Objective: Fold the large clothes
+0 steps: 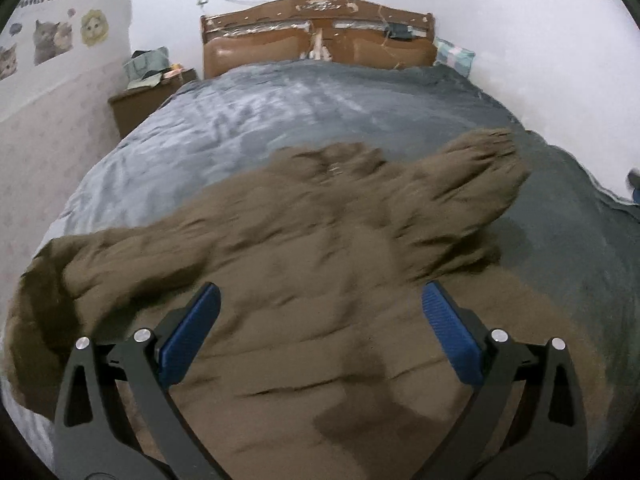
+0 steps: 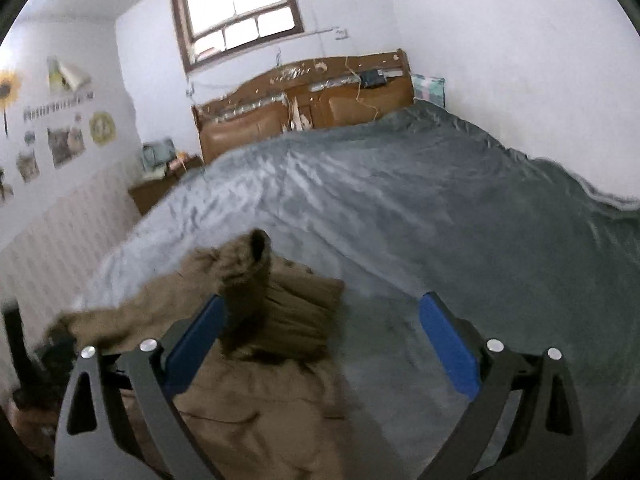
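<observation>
The left gripper has two dark grey, wishbone-shaped finger arms with triangular cut-outs, each fastened by round silver screws. Its fingers carry ribbed blue pads. The right gripper has the same build: grey arms, silver screws, blue pads.

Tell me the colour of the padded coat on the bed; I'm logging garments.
Olive-brown padded coat, clearest in the left wrist view.

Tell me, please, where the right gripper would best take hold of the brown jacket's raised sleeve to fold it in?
Probably at the cuff end of the sleeve, which stands up off the brown jacket, so both pads could get around it. Come from the right, over the grey bedspread: the open right gripper already has the sleeve beside its left pad.
</observation>
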A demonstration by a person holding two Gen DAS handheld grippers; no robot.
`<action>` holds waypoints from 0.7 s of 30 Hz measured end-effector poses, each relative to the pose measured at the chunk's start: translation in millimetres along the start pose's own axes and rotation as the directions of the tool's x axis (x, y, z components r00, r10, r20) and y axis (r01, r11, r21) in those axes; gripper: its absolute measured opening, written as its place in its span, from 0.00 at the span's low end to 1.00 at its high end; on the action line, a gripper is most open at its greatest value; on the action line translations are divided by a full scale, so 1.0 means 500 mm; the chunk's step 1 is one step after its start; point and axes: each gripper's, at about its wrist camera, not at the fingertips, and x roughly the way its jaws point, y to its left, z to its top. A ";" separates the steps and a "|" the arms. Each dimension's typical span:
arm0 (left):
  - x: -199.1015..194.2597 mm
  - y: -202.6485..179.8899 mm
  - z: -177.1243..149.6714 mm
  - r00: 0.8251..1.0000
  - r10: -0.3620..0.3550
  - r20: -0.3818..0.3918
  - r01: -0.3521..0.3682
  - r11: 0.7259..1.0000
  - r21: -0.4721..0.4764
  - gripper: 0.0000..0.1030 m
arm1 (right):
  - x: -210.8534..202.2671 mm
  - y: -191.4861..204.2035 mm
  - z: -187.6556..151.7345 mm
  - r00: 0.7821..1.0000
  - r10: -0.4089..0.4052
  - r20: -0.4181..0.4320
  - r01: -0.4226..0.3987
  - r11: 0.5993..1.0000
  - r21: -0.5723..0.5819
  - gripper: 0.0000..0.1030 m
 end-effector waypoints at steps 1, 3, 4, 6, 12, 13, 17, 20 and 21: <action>0.014 -0.046 0.015 1.000 -0.012 0.005 0.012 1.000 0.002 0.97 | 0.010 -0.005 -0.005 1.000 0.001 -0.005 -0.002 1.000 -0.021 0.95; 0.029 -0.103 0.031 1.000 -0.022 0.013 0.022 1.000 0.015 0.97 | 0.030 -0.018 -0.015 1.000 -0.008 -0.017 0.007 0.998 -0.060 0.95; 0.043 -0.143 0.039 1.000 -0.026 0.015 0.025 0.999 0.034 0.97 | 0.037 -0.025 -0.019 1.000 -0.015 -0.017 0.014 0.997 -0.078 0.95; 0.068 -0.204 0.048 0.999 -0.025 0.020 0.024 0.997 0.074 0.97 | 0.043 -0.035 -0.022 0.999 -0.037 -0.007 0.036 0.994 -0.100 0.95; 0.178 -0.343 0.073 0.998 0.060 0.024 -0.063 0.979 0.195 0.97 | 0.045 -0.079 -0.019 0.998 -0.059 0.008 0.060 0.997 -0.043 0.95; 0.198 -0.356 0.079 0.996 0.079 0.029 -0.084 0.973 0.217 0.97 | 0.042 -0.084 -0.018 0.998 -0.055 0.008 0.056 0.998 -0.028 0.95; 0.234 -0.335 0.116 0.999 0.053 -0.012 -0.049 0.975 0.219 0.29 | 0.040 -0.084 -0.023 0.999 -0.050 0.005 0.051 0.998 -0.030 0.95; 0.191 -0.272 0.143 0.994 0.082 0.073 -0.094 0.978 0.184 0.17 | 0.045 -0.080 -0.024 0.999 -0.042 -0.004 0.042 0.998 -0.037 0.95; 0.174 -0.243 0.148 0.991 0.091 0.094 -0.105 0.982 0.158 0.17 | 0.050 -0.077 -0.024 0.999 -0.036 -0.011 0.036 0.999 -0.028 0.95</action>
